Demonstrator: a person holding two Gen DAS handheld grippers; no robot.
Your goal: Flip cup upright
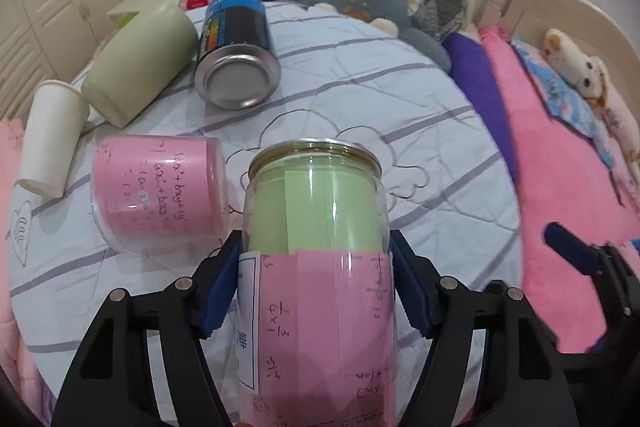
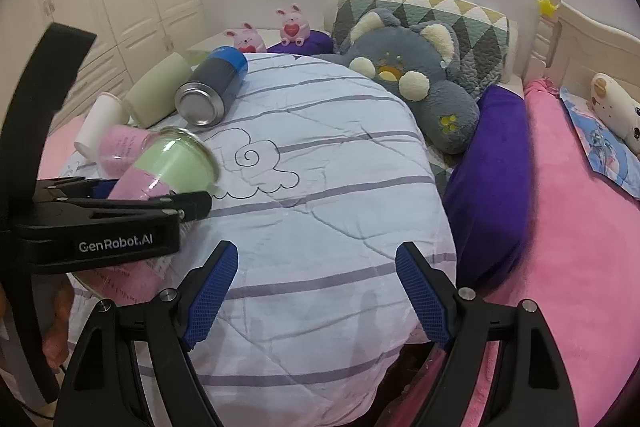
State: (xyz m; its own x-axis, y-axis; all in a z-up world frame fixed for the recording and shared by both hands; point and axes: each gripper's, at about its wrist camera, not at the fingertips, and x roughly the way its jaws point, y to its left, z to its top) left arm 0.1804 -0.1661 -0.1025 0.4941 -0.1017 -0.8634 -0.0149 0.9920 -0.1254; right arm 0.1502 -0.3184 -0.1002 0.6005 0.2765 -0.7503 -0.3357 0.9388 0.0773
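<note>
My left gripper (image 1: 316, 279) is shut on a clear jar cup (image 1: 320, 247) lined with pink and green paper, its metal-rimmed mouth pointing away and tilted up, held above the quilt. In the right wrist view the same cup (image 2: 168, 163) is tilted in the left gripper (image 2: 120, 203). My right gripper (image 2: 316, 287) is open and empty over the quilt's near edge. A second clear cup with pink paper (image 1: 160, 191) lies on its side at left.
A white paper cup (image 1: 52, 139), a pale green cup (image 1: 144, 63) and a blue-black can (image 1: 236, 55) lie on the striped white quilt (image 1: 360, 99). A grey plush toy (image 2: 420, 75), purple pillow (image 2: 492, 183) and pink blanket (image 2: 580, 247) are to the right.
</note>
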